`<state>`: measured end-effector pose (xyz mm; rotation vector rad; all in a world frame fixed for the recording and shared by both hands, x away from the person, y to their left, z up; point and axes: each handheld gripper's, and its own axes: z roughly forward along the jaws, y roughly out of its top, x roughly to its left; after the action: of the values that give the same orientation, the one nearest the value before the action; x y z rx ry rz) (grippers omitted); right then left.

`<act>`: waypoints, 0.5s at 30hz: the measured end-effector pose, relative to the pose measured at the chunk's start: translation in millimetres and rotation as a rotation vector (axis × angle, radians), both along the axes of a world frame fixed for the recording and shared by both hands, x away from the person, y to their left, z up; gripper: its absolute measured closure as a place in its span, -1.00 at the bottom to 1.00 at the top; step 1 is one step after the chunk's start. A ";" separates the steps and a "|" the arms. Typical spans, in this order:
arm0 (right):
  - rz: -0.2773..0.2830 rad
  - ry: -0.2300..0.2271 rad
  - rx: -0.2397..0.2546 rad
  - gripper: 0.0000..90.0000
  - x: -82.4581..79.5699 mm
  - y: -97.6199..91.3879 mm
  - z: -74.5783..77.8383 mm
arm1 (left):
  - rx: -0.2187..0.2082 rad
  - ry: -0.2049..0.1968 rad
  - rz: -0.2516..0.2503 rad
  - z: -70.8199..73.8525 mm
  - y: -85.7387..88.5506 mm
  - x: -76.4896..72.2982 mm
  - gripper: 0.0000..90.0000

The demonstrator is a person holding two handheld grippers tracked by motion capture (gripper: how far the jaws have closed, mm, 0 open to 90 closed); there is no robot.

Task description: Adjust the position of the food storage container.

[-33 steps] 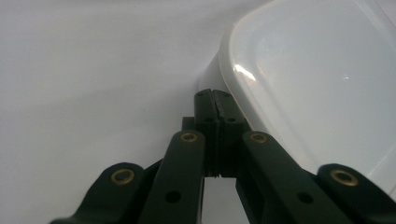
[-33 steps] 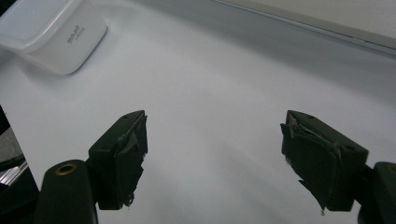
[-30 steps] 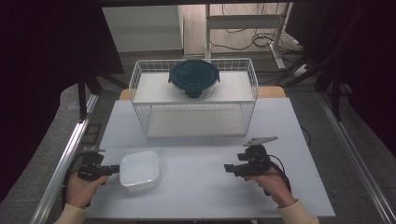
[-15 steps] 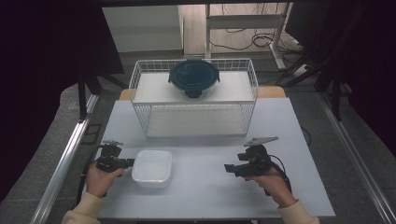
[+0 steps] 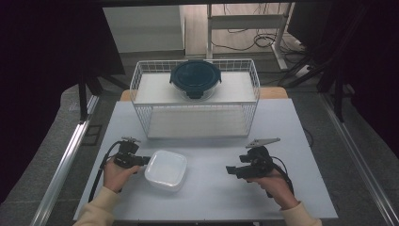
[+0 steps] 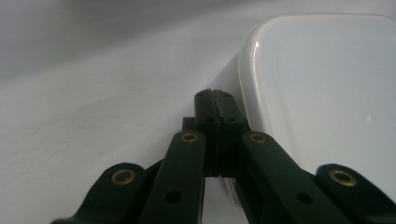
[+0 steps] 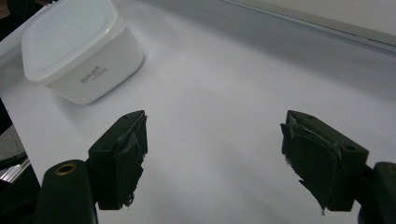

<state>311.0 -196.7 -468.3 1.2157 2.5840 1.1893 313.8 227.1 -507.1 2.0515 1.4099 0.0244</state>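
Container [image 5: 165, 169], white and lidded, has slid rightward toward table [image 5: 207, 202] centre, pushed by left gripper [image 5: 141, 160], jaws pressed together, seemingly touching its side. Right gripper [image 5: 230, 170] waits nearby, jaws wide, empty.

Left gripper [image 5: 141, 160] jaws pressed together; right gripper [image 5: 230, 170] jaws spread wide.

The lidded box [image 5: 165, 170] is milky white, with a small line of dark print on one side wall, too small to read. The surface [image 5: 207, 197] is pale grey-white. Both hand-held grippers are black with brass-coloured rivets. The wire basket [image 5: 141, 75] is white; the round container [image 5: 195, 78] on it looks dark teal.
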 end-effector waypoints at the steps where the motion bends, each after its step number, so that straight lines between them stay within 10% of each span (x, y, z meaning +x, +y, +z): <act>1: 0.001 -0.001 0.000 -0.51 0.0 -0.2 0.0 | 0.010 0.000 -0.008 0.4 -2.4 1.4 1.00; 15: 0.002 0.007 -0.006 -0.52 -0.1 0.6 -1.5 | 0.020 -0.006 -0.137 4.7 -61.9 18.6 1.00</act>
<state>310.9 -196.1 -469.8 1.2185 2.5921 1.1792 332.5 165.2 -502.3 2.1579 1.2676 -0.0125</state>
